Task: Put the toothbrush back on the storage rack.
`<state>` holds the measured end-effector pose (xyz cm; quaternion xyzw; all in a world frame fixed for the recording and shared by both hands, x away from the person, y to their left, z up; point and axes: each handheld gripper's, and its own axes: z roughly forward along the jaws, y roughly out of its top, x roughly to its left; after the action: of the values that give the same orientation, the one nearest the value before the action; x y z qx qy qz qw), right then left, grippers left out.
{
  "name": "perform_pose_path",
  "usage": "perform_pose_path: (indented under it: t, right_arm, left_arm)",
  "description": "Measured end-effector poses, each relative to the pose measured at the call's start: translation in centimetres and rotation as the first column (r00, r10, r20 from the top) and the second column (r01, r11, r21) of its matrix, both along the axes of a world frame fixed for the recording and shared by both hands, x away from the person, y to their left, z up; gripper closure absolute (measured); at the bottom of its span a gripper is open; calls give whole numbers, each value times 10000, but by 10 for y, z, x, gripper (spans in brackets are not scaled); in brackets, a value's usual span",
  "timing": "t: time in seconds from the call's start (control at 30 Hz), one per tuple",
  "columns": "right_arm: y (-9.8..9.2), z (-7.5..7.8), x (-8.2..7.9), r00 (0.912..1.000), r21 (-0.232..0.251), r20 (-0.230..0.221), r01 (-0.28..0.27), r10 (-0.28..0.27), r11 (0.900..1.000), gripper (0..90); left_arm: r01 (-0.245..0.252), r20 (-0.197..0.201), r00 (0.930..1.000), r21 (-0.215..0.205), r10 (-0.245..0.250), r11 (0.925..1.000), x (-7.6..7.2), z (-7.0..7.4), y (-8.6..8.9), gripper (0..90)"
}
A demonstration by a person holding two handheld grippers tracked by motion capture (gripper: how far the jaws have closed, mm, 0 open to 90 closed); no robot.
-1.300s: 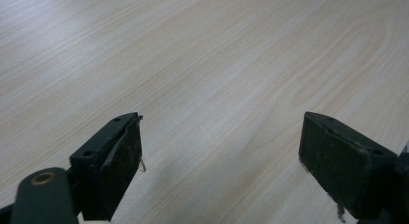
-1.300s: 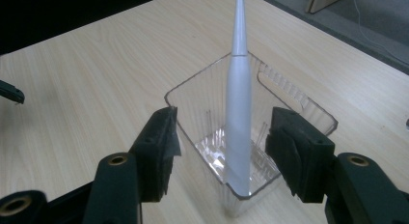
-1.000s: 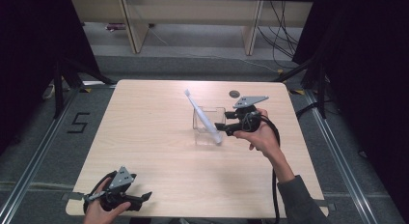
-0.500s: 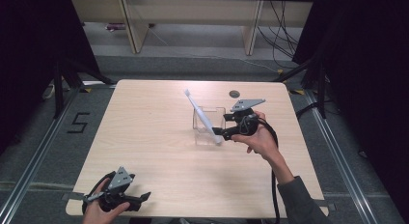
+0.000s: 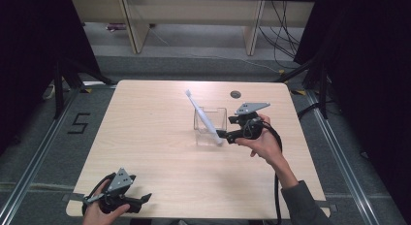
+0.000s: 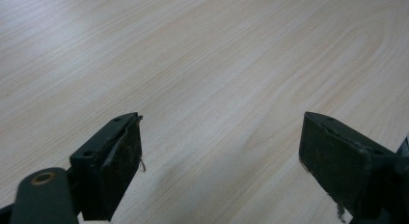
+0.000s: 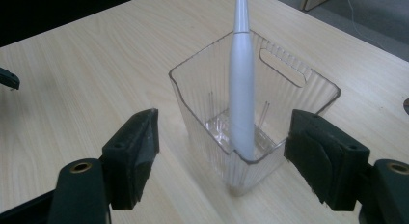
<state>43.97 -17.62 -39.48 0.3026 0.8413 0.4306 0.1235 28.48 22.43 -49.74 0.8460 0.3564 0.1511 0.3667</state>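
Jaws of the right gripper (image 7: 222, 156) have just been opening and now stand wide, gripping nothing. The white toothbrush (image 7: 240, 89) stands straight ahead in the clear bin (image 7: 308, 96), its long axis leaning up and away. The left gripper (image 5: 116, 198), also wide open and empty, rests well apart from the bin, at the near tabletop (image 5: 155, 137) edge.

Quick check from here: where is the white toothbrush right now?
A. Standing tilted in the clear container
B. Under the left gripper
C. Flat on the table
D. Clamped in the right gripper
A: the toothbrush leans inside the clear container, and the right gripper is open around it, fingers not touching.
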Motion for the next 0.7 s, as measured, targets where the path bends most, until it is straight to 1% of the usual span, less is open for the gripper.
perform_pose_path:
  t: [0.03, 0.13, 0.17, 0.23, 0.27, 0.33, 0.37, 0.4, 0.43, 0.47, 0.5, 0.53, 0.57, 0.6, 0.63, 0.67, 0.7]
  right_arm:
    - [-3, -1, -2, 9999, 25, 57, 99, -99, 9999, 274]
    - [-7, -2, -4, 9998, 5, 191, 111, -112, 9999, 273]
    - [-12, -3, -6, 9998, -38, 125, 152, -151, 9999, 264]
    - [-14, -4, -7, 9998, -83, 109, 180, -179, 9998, 261]
    - [-19, -6, -8, 9998, -126, 141, 169, -167, 9998, 261]
    - [-22, -7, -9, 9996, -149, 123, 252, -250, 9996, 261]
    - [-27, -9, -10, 9995, -196, 156, 288, -285, 9994, 259]
    - [-29, -9, -13, 9986, -137, -86, 514, -515, 9986, 258]
    - [-31, -11, -11, 9989, -192, 144, 453, -450, 9988, 257]
    - [-32, -11, -13, 9987, -137, -55, 509, -510, 9986, 257]
    - [-32, -11, -13, 9987, -137, -55, 509, -510, 9986, 257]
    - [-36, -12, -13, 9982, -189, 180, 573, -570, 9982, 256]
    - [-36, -12, -16, 9971, -118, -182, 740, -742, 9972, 254]
    - [-37, -13, -15, 9982, -121, -13, 602, -602, 9981, 253]
    - [-37, -13, -17, 9974, -152, -166, 702, -704, 9974, 252]
    - [-37, -13, -17, 9974, -152, -166, 702, -704, 9974, 252]
    - [-38, -16, -18, 9969, -129, -178, 758, -761, 9970, 251]
  left_arm:
    - [-3, 3, 10000, -6, 3, 10000, 0, 0, 0, 148]
    - [-10, 4, 10000, -14, 10, 10000, 0, 0, 0, 148]
    - [-2, 11, 10000, -12, 2, 10000, 0, 0, 0, 148]
    - [-63, 43, 10000, 2, 63, 10000, 1, 0, -1, 148]
    - [3, 7, 10000, -2, -3, 10000, 0, 0, 0, 148]
    - [-1, 14, 10000, 8, 1, 10000, 1, 0, 0, 148]
    - [-6, 12, 10000, 6, 6, 10000, 0, 0, 0, 148]
    - [-6, 12, 10000, 6, 6, 10000, 0, 0, 0, 148]
    - [-3, 13, 10000, 11, 3, 10000, 1, 0, 0, 148]
    - [-3, 13, 10000, 11, 3, 10000, 1, 0, 0, 149]
    - [-5, 11, 10000, 6, 5, 10000, 1, 0, 0, 149]
    - [1, 10, 10000, 12, -1, 10000, 1, 0, 0, 148]
    - [-3, 12, 10000, 11, 3, 10000, 1, -1, 0, 148]
    - [-44, -23, 10000, -32, 44, 10000, 1, -1, 0, 148]
    - [-44, -23, 10000, -32, 44, 10000, 1, -1, 0, 148]
    - [-23, -21, 10000, -78, 23, 10000, 1, -2, 0, 148]
    - [-47, -18, 10000, -29, 47, 10000, 1, -1, 0, 148]
